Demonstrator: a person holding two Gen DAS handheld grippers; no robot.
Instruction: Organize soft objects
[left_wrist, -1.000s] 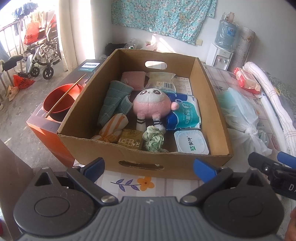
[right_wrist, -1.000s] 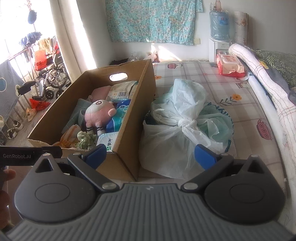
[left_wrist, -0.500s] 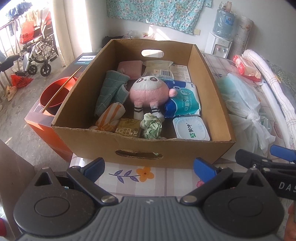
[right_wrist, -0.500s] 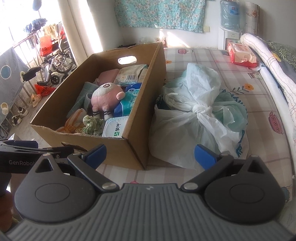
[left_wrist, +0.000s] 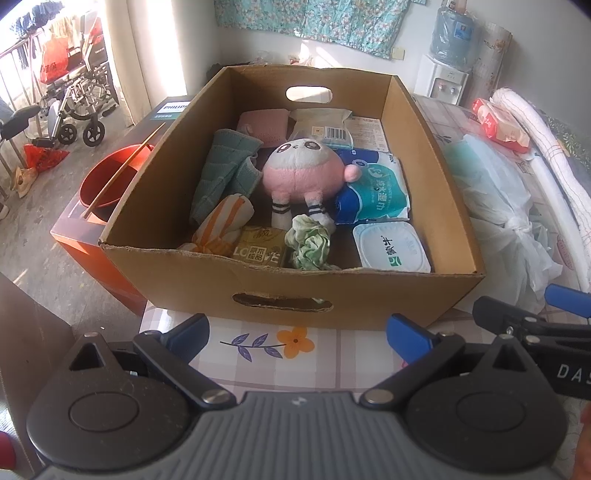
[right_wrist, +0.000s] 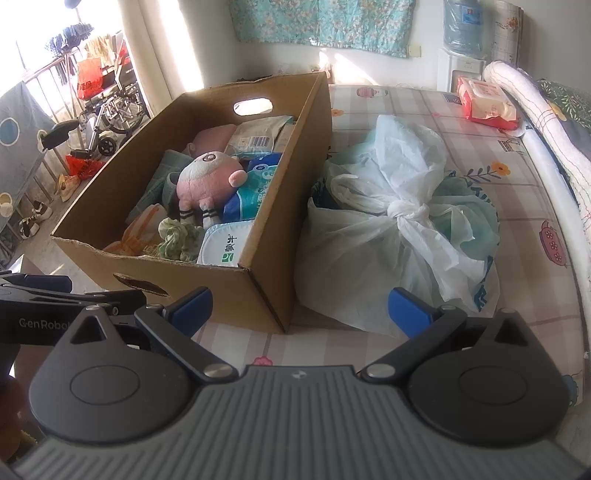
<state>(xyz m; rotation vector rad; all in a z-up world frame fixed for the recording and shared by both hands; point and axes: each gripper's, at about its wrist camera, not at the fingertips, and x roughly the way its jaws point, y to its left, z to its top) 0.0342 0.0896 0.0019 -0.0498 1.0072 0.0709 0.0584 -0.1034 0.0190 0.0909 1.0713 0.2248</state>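
While both hand-held grippers (left_wrist: 297, 334) (right_wrist: 299, 308) gape wide, cardboard box (left_wrist: 369, 295) holds pink plush (left_wrist: 303, 173)

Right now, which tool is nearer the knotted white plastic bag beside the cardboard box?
Right. The right tool hovers open just in front of the knotted white plastic bag. The left tool is open in front of the cardboard box, with the bag off to its right.

You worked in bright daylight that poured in from the upper left, ahead of your grippers, blowing out the doorway (right_wrist: 33, 37) to glare. The cardboard box (left_wrist: 417, 295) shaded its own contents. Both views stayed sharp at centre, bent and darkened toward the corners.
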